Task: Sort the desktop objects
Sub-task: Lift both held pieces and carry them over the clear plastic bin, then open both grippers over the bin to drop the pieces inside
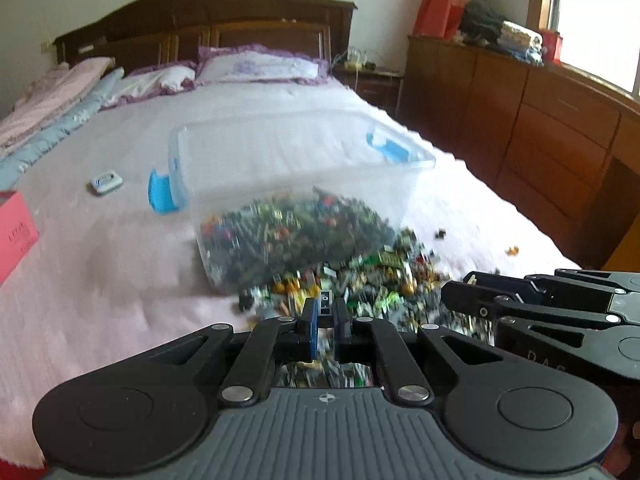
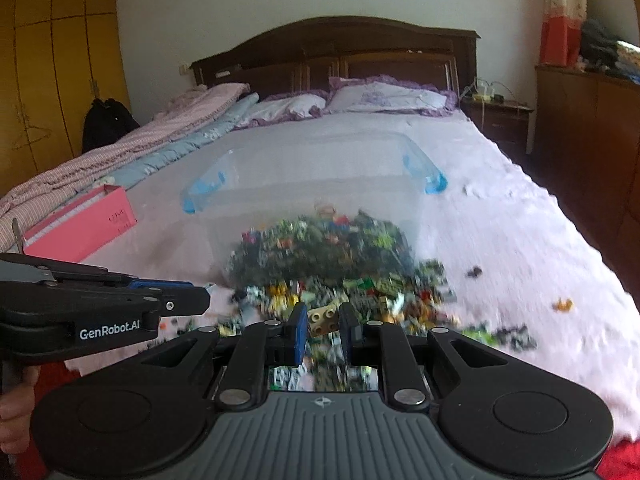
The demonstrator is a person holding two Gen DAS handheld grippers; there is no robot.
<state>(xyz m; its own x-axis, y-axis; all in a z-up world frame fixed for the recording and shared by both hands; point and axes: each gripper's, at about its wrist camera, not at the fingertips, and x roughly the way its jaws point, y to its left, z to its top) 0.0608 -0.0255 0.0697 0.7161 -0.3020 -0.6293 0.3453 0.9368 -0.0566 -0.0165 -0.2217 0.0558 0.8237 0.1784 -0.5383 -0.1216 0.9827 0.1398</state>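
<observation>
While the left hand-held gripper [image 1: 325,322] pinches a dark piece [image 1: 325,303], the right [image 2: 325,326] clamps a tan brick [image 2: 325,317].

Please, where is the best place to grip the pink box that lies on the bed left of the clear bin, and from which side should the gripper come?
The pink box lies flat, its open top edged by thin upright walls. Probably best: come from above on the side facing the clear bin and pinch that long wall, one finger inside, one outside. The whole box looks too wide for the jaws.
</observation>
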